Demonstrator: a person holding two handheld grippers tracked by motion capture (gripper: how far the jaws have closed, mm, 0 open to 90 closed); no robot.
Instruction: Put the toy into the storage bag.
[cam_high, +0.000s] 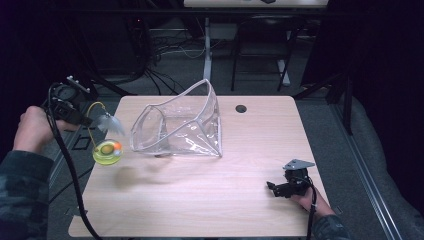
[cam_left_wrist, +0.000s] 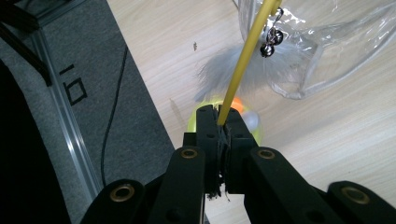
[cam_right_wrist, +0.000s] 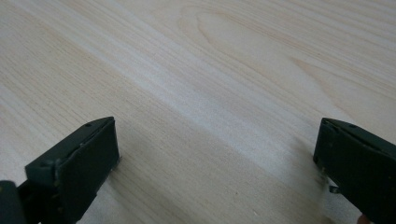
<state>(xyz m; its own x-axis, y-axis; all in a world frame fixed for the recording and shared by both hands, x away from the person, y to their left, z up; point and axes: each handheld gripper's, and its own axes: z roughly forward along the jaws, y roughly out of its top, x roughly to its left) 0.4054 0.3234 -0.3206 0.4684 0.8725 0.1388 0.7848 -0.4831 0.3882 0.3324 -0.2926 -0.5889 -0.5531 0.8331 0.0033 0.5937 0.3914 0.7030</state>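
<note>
- Left gripper (cam_left_wrist: 223, 122): clamped tight on one yellow wand (cam_left_wrist: 243, 65) of a cat toy, at left of the high view.
- One grey feather (cam_high: 109, 123), one small bell (cam_left_wrist: 271, 41) (paired beads), one green-yellow ball (cam_high: 107, 151) hanging over the table's (cam_high: 200, 200) left edge.
- One clear plastic bag (cam_high: 180, 125), centre.
- Right gripper (cam_right_wrist: 215, 158): spread wide, holding nothing, lower right.

Both grippers are black. The left gripper (cam_left_wrist: 223, 122) has brass-coloured screws along its jaws and trails a thick black cable. The right gripper (cam_high: 274, 188) carries a grey three-cornered plate; the person's sleeves are camouflage-patterned.
</note>
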